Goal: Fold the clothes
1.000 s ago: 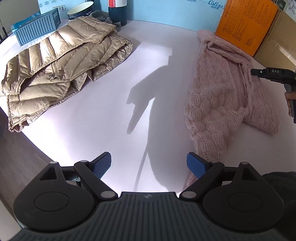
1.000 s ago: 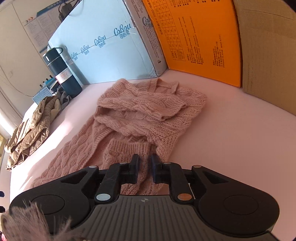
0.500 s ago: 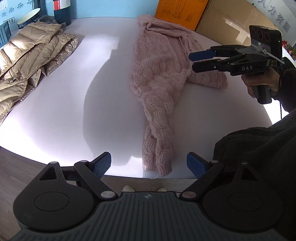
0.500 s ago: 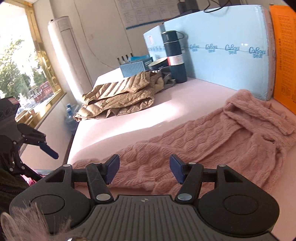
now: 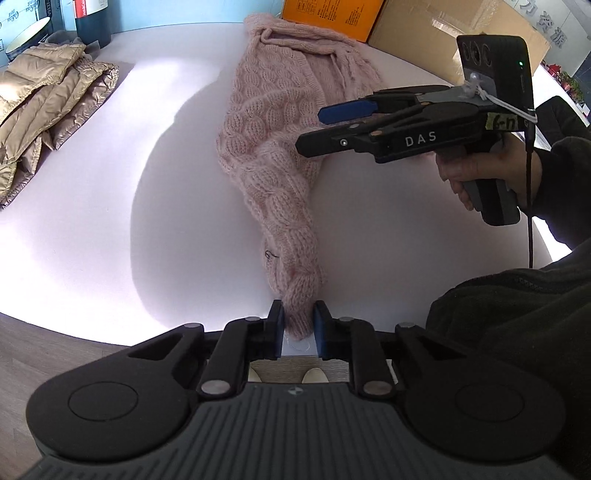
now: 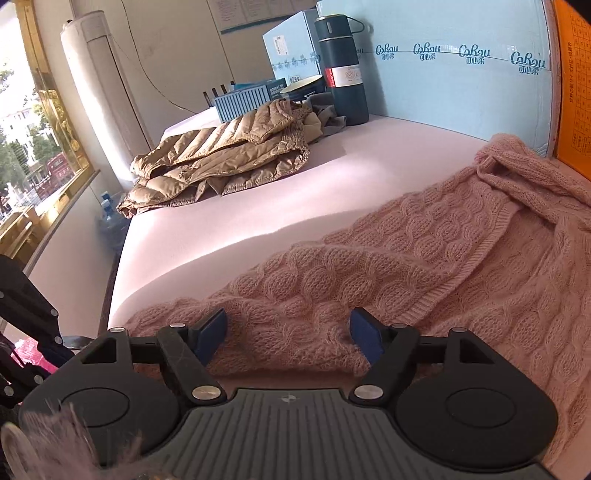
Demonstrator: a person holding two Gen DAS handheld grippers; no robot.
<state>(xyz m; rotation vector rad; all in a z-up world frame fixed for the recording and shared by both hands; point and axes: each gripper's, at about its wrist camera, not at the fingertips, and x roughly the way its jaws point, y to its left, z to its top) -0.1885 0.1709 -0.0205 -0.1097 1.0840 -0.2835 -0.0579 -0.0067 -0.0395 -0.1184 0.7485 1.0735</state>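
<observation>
A pink cable-knit sweater (image 5: 273, 122) lies stretched in a long strip across the pale table (image 5: 92, 229), its narrow end at the near edge. My left gripper (image 5: 299, 326) is closing its jaws, and the blue pads press that narrow end from both sides. In the left wrist view my right gripper (image 5: 314, 127) hovers over the sweater's middle, held by a hand, pointing left. Its own view shows the right gripper (image 6: 288, 334) with jaws opening wide and the sweater (image 6: 424, 266) lying under and between the pads, not pinched.
A folded beige down jacket (image 5: 48, 99) lies at the table's far left. A dark flask (image 6: 343, 74), a light blue box (image 6: 461, 92), an orange box (image 5: 332, 14) and a cardboard box (image 5: 424, 37) line the back. A dark sleeve (image 5: 517, 332) fills the right.
My left gripper went from wide open to closed on the sweater's near end. My right gripper opened wider and swung left over the sweater's middle.
</observation>
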